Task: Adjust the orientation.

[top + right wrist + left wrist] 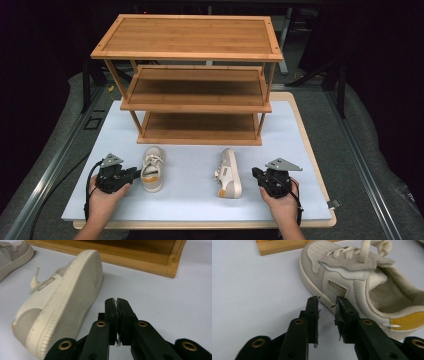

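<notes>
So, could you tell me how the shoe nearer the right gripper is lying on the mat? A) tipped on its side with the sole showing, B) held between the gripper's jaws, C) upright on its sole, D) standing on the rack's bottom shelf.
A: the right shoe lies tipped on its side on the mat, its ribbed sole facing the right gripper, whose jaws are shut on nothing.

Both hands low, one gripper each.
Left gripper (134, 174) fingers (312, 312) slightly parted, empty; right gripper (256, 173) fingers (111, 312) pressed together.
</notes>
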